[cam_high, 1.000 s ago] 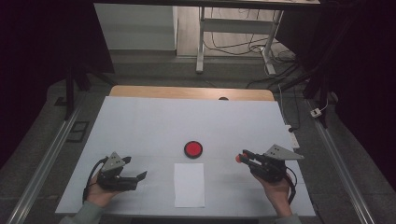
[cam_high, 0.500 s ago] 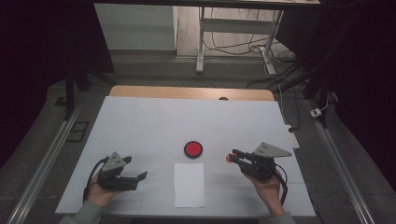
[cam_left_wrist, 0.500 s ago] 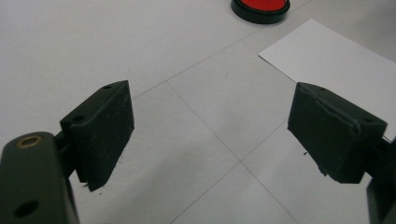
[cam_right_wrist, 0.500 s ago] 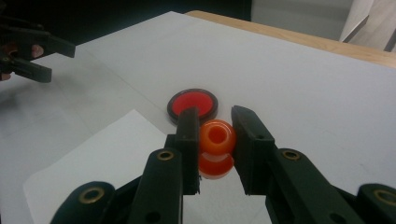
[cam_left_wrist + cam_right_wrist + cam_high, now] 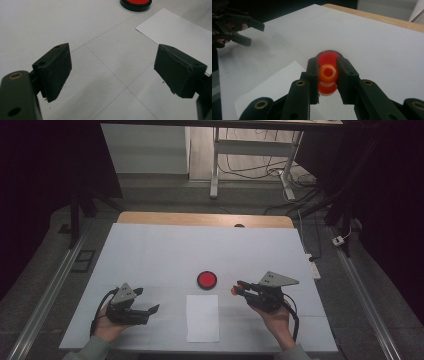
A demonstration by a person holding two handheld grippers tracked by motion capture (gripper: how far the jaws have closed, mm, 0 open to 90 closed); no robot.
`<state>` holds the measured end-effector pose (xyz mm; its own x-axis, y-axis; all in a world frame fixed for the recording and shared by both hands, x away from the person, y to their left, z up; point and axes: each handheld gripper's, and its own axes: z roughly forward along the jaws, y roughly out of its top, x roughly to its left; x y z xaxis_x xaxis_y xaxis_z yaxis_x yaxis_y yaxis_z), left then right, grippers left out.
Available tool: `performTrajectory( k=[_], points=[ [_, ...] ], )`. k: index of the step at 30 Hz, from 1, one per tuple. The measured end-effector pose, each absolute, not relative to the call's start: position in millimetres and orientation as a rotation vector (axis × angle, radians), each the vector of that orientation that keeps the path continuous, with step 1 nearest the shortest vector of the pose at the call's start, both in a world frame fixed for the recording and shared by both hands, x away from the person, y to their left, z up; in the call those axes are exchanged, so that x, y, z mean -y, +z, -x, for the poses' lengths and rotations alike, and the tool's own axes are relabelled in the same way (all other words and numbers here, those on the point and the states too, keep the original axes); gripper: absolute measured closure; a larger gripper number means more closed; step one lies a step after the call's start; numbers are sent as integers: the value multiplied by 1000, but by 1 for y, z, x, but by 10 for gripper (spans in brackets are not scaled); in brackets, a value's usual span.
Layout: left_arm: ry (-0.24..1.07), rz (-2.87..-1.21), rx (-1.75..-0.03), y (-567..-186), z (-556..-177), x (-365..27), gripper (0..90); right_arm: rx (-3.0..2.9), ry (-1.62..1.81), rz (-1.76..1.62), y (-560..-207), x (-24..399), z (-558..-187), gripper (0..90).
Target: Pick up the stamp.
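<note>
The left gripper (image 5: 150, 310) rests low at about eight o'clock on the white table (image 5: 150, 250), its flat, matte black jaws spread wide with nothing between them, likely parked out of the way. Just right of it, at six o'clock, lies a thin white sheet of paper (image 5: 202, 317), flat and rectangular. At the centre, just above the sheet, sits a round red disc with a black rim (image 5: 206, 279), probably the target. At four o'clock, the right gripper (image 5: 235, 289) pinches a small, glossy orange ring (image 5: 328, 73) between its pads, aimed toward the disc, seemingly carrying it there.
</note>
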<state>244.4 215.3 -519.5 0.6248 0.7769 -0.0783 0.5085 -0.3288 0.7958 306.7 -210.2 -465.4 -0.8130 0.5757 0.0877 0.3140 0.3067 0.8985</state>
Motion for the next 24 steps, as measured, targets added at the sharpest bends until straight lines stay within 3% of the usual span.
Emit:
performTrajectory(
  k=[24],
  points=[
    [404, -2003, -1023, -519, -242, -213, 146, -2421, 1559, -661, -468, 166, -295, 726]
  ],
)
